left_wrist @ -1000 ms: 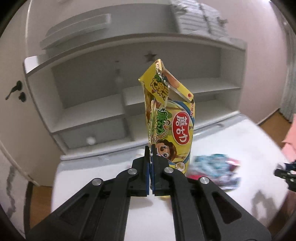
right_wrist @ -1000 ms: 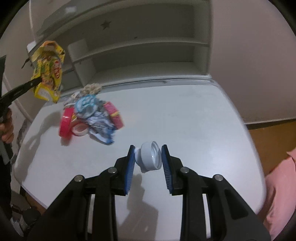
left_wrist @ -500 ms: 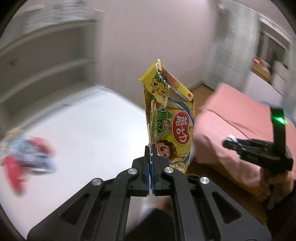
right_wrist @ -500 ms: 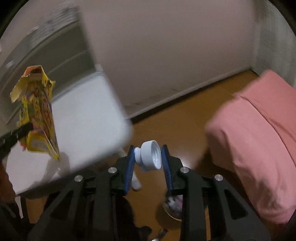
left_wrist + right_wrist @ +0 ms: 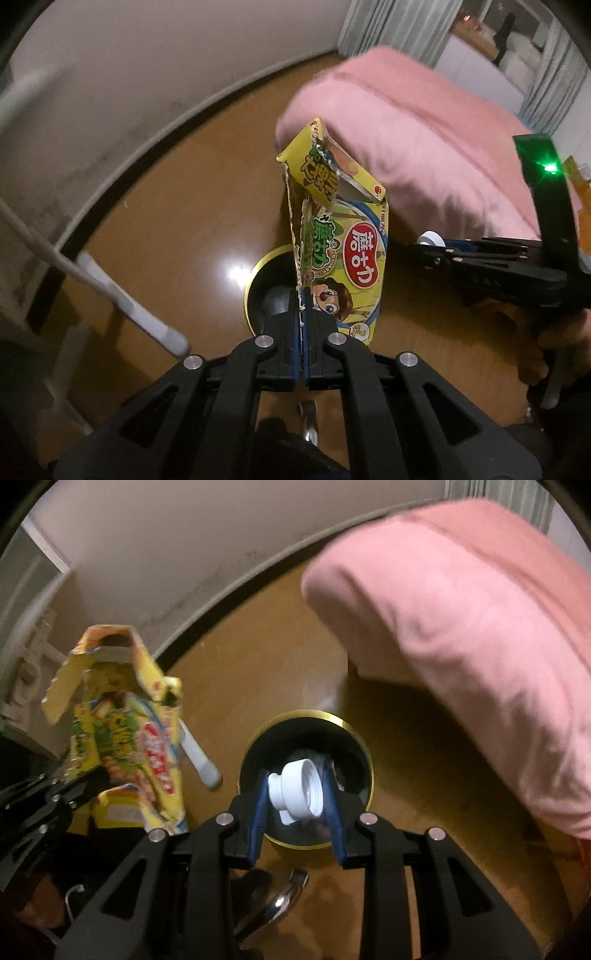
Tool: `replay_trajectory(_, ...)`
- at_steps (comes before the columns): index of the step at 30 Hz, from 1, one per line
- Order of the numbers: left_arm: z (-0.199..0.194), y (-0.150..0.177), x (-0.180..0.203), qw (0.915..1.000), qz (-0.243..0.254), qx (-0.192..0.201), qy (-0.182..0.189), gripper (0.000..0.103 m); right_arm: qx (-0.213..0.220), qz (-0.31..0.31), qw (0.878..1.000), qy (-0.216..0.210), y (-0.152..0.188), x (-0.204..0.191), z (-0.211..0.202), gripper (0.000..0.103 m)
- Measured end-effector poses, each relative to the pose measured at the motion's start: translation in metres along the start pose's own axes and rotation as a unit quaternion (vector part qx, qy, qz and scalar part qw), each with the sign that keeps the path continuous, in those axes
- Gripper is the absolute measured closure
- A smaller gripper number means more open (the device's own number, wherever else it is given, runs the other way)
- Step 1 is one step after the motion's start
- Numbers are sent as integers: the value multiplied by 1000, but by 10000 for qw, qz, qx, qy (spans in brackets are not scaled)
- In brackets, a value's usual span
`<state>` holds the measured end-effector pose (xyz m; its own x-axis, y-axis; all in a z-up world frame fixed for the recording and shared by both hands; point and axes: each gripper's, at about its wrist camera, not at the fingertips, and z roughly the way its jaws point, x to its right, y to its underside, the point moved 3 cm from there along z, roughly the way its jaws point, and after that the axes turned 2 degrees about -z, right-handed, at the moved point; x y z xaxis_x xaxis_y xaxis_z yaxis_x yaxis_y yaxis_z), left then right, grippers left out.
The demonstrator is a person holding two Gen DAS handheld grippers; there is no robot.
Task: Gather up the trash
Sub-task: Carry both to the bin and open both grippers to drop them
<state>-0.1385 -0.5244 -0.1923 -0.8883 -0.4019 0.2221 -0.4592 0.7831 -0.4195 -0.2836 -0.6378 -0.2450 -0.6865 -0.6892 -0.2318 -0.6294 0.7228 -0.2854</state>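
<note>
Pinching the lower edge of a yellow snack box [image 5: 340,254], the left gripper [image 5: 302,325] has its jaws pressed flat together on the cardboard, so the box stands up from them with its torn top flap folded open. The box is flattened and printed with a red oval label and a cartoon face. Seen from the left wrist, it hangs over the wooden floor [image 5: 177,236], partly covering a round bin [image 5: 258,273] with a dark inside and a gold rim.

The right gripper [image 5: 297,792] holds a white screw cap [image 5: 299,788] between its blue pads, the jaws closed on the cap's two sides. In the right wrist view the cap sits directly above the mouth of the same bin [image 5: 364,749], and some pale, unclear contents show inside the bin behind it. A shiny metal pedal [image 5: 286,897] projects from the bin's near side at floor level.

The snack box [image 5: 125,738] also appears at the left of the right wrist view, blurred, beside the bin and off to its left. From the left wrist the right gripper [image 5: 430,240] shows side-on at the right with the cap at its tip and a green light on its body, gripped by a hand [image 5: 554,347]. A pink bed cover [image 5: 461,627] fills the right side of both views, and a white desk leg [image 5: 122,306] slants down to the floor at the left.
</note>
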Motion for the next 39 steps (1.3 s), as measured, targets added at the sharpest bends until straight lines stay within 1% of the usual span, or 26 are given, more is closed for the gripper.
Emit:
replay_trajectory(2,32,2,-4,9992,-221,-340,74,103,-251,24,9997,-35,9,6,24,74)
replay_trajectory(4,49,10,-10,9981,-319,-517,44,103,-398,42,9992,-52,15,6,42,74)
replay_trajectory(5,63,12,-11,9974,-336,-642,-10,103,-462,44,9989,-51,17,6,48,74)
replay_trajectory(8,86,23,-18,9957,-369,-841,-91,103,-678,91,9976,-90,23,8,69,74)
replay_trajectory(11,105,30,-23,9929,-523,-1067,-29,103,-748,169,9969,-162,23,13,81,74)
replay_trajectory(15,121,32,-27,9918,-515,-1172,-45,103,-807,211,9964,-175,22,17,88,74)
replay_trajectory(18,125,32,-27,9910,-533,-1224,-33,103,-824,244,9961,-181,20,18,90,74)
replay_trajectory(25,129,23,-24,9914,-549,-1186,28,102,-777,266,9964,-197,18,17,90,74)
replay_trajectory(28,127,23,-24,9921,-507,-1149,7,100,-726,289,9967,-200,15,17,86,74)
replay_trajectory(30,127,22,-21,9917,-500,-1180,65,96,-685,325,9969,-230,13,17,83,63)
replay_trajectory(31,127,22,-21,9916,-501,-1185,92,90,-661,331,9970,-227,12,18,82,50)
replay_trajectory(32,125,21,-20,9919,-497,-1162,109,75,-621,338,9973,-206,11,18,79,41)
replay_trajectory(33,124,20,-19,9922,-489,-1138,104,62,-569,331,9976,-203,10,18,76,40)
replay_trajectory(34,121,19,-18,9933,-471,-1049,95,42,-543,326,9978,-196,9,18,73,40)
replay_trajectory(35,117,18,-16,9945,-449,-946,76,39,-517,346,9979,-159,8,19,69,40)
replay_trajectory(37,110,15,-12,9954,-360,-880,79,38,-452,394,9981,-163,6,19,62,40)
replay_trajectory(39,101,12,-6,9959,-320,-827,157,37,-343,416,9984,-155,3,19,49,39)
